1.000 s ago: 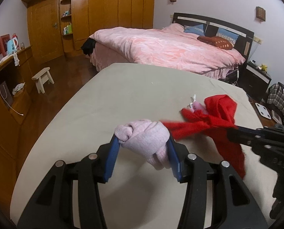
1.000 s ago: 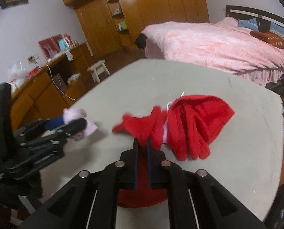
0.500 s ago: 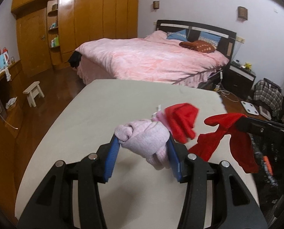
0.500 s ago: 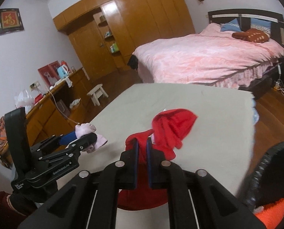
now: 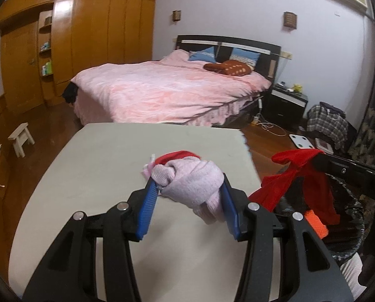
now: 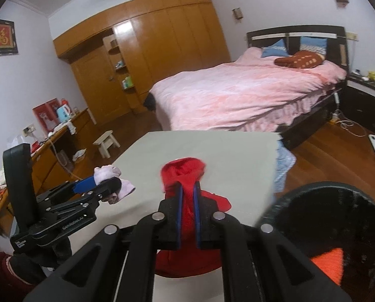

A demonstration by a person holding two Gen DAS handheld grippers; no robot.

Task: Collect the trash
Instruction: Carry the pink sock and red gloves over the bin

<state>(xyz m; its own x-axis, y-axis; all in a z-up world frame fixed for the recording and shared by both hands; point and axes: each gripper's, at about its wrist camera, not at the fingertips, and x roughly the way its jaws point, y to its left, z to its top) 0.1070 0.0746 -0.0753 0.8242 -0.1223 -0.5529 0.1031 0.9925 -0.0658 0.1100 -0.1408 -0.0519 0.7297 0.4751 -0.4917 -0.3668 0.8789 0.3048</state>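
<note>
My left gripper (image 5: 187, 188) is shut on a pale pink knitted cloth (image 5: 192, 181) and holds it above the beige table (image 5: 99, 156); it also shows in the right wrist view (image 6: 106, 183). My right gripper (image 6: 187, 191) is shut on a red cloth (image 6: 182, 173) that hangs down below the fingers; the same red cloth shows in the left wrist view (image 5: 295, 176), held over a black bin (image 5: 348, 216). Another red cloth (image 5: 177, 155) lies on the table behind the pink cloth. The bin (image 6: 333, 201) holds an orange item (image 6: 331, 261).
A bed with a pink cover (image 5: 162, 93) stands beyond the table. Wooden wardrobes (image 5: 81, 37) line the back wall. A small stool (image 5: 21, 138) is on the wood floor to the left. A side counter with clutter (image 6: 54, 130) runs along the left wall.
Both grippers have lifted and swung right with their cloths. The red cloth in my right gripper has come off the table and now hangs by the bin.
</note>
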